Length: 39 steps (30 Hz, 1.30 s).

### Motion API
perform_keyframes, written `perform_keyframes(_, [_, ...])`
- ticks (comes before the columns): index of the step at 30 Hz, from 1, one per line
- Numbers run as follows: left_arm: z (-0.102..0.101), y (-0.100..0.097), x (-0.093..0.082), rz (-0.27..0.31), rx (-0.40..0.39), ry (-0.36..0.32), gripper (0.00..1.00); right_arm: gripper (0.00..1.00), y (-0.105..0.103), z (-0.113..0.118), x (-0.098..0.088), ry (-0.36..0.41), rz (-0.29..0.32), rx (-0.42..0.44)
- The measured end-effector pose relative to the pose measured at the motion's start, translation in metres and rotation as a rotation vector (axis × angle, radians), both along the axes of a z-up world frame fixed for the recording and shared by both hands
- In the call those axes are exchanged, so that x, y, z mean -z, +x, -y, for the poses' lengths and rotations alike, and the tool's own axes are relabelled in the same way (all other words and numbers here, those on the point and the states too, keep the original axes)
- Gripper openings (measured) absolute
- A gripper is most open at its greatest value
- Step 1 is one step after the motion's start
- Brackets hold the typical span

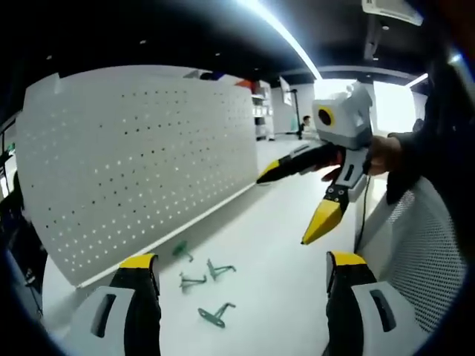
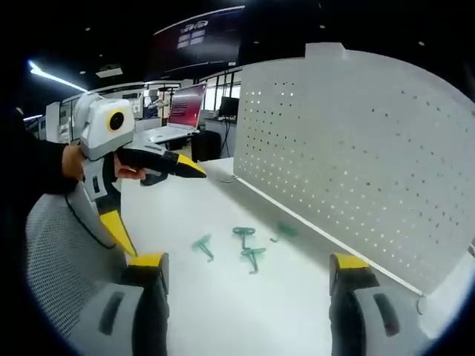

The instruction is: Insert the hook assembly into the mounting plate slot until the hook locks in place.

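Hooks [image 2: 245, 245] on table [image 2: 223, 311], unlabelled pegboard [image 2: 356, 148] behind

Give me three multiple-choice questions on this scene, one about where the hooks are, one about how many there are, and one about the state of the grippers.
1. Where do the hooks lie?
A. hung on the pegboard
B. on the table in front of the pegboard
C. between the left gripper's fingers

2. How many green hooks show?
A. one
B. four
C. nine

3. How do both grippers stand?
A. open and empty
B. each shut on a hook
C. shut on the pegboard's edge

Answers:
1 B: they rest loose on the white table, near the foot of the pegboard.
2 B: four can be counted in each view.
3 A: the left gripper and right gripper have fingers spread wide with nothing between them.
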<state>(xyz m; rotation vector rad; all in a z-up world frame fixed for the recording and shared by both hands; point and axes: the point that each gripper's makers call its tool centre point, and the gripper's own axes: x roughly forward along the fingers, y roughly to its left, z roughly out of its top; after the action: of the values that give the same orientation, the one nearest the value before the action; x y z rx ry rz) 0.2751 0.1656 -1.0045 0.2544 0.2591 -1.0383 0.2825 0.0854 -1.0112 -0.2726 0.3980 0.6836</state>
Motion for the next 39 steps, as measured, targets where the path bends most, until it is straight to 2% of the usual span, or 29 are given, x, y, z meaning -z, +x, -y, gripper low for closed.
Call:
perform_keyframes(5, [0.001, -0.002, -0.001, 0.001, 0.006, -0.004, 0.94, 0.86, 0.002, 0.003, -0.002, -0.034, 0.028, 0.01])
perform_keyframes(12, [0.004, -0.005, 0.002, -0.023, 0.021, -0.011, 0.94, 0.85, 0.001, 0.009, 0.006, -0.034, -0.008, 0.044])
perform_keyframes(21, [-0.001, -0.005, 0.004, -0.053, -0.009, -0.026, 0.94, 0.85, 0.002, 0.01, 0.014, -0.031, -0.038, 0.07])
perform_keyframes(29, [0.002, -0.005, 0.011, -0.108, -0.005, -0.036, 0.95, 0.84, -0.001, 0.023, 0.022, -0.058, -0.057, 0.109])
perform_keyframes(39, [-0.002, -0.004, 0.011, -0.113, -0.022, -0.027, 0.94, 0.84, 0.002, 0.025, 0.024, -0.074, -0.058, 0.118])
